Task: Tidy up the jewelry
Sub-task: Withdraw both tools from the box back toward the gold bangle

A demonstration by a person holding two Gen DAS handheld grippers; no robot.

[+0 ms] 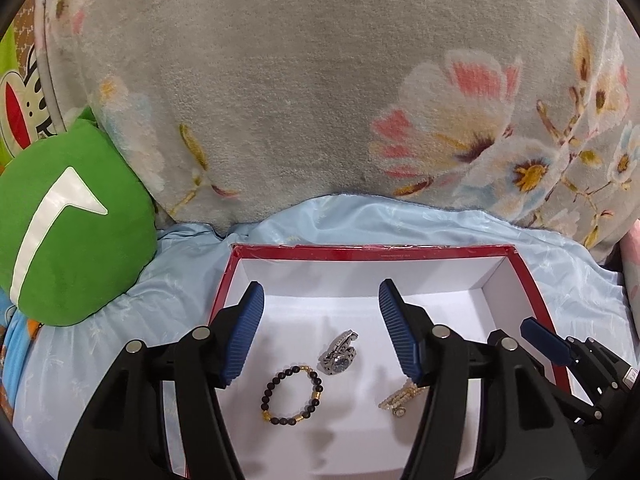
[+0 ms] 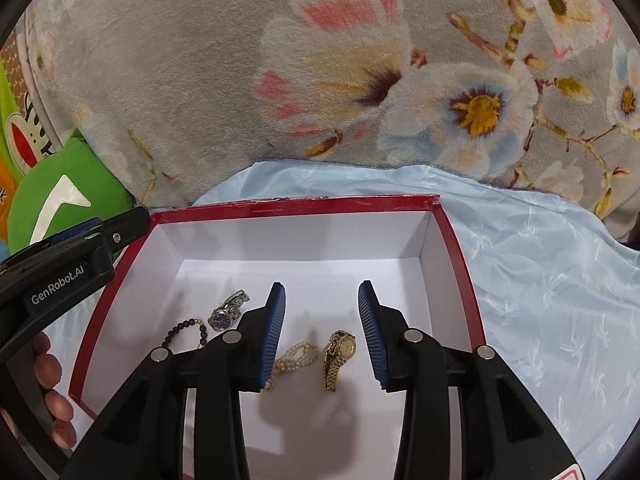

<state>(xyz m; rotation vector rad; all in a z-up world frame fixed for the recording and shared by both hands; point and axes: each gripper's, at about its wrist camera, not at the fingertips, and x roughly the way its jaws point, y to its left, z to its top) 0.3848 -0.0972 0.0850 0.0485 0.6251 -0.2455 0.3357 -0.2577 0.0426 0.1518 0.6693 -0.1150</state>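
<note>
both jaws apart, empty | red box (image 2: 452,240) holds silver watch (image 1: 339,354), gold watch (image 2: 338,354), bead bracelet (image 1: 294,394)

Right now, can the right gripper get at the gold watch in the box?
Probably yes. The right gripper is open over the gold watch, which lies flat, clear of the pearl bracelet.

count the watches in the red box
2: a silver watch toward the box's left, beside the beaded bracelet, and a gold watch between the right gripper's open jaws.
</note>
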